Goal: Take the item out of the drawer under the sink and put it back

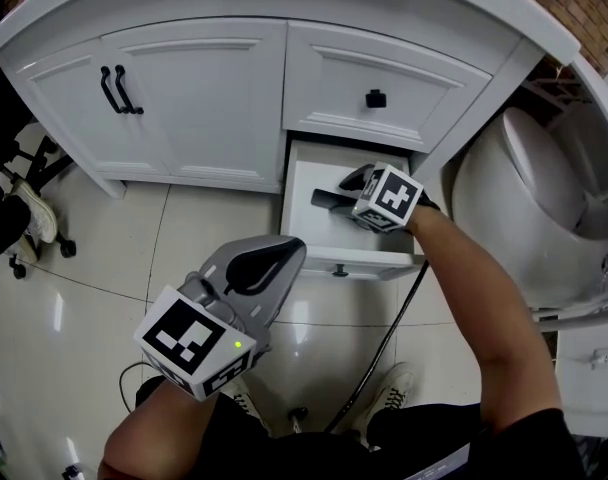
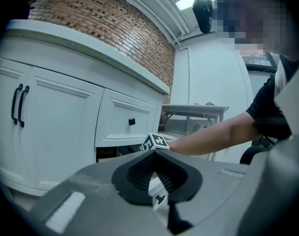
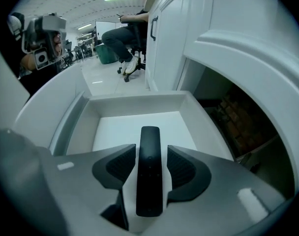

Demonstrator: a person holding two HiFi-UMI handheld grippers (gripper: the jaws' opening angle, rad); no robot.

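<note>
The open white drawer (image 1: 302,208) sticks out under the sink cabinet. A slim black remote (image 3: 149,168) lies lengthwise on the drawer floor (image 3: 115,127), between the pads of my right gripper (image 3: 150,150). A narrow gap shows on each side of the remote, so the jaws stand open around it. In the head view the right gripper (image 1: 346,194) reaches down into the drawer. My left gripper (image 1: 282,256) hovers over the floor in front of the drawer, shut and empty. Its pads (image 2: 139,168) meet at the tip.
A closed upper drawer with a black knob (image 1: 375,98) sits just above the open one. Cabinet doors with black handles (image 1: 120,89) are to the left and a white toilet (image 1: 529,198) to the right. A black cable (image 1: 384,343) runs across the tiled floor.
</note>
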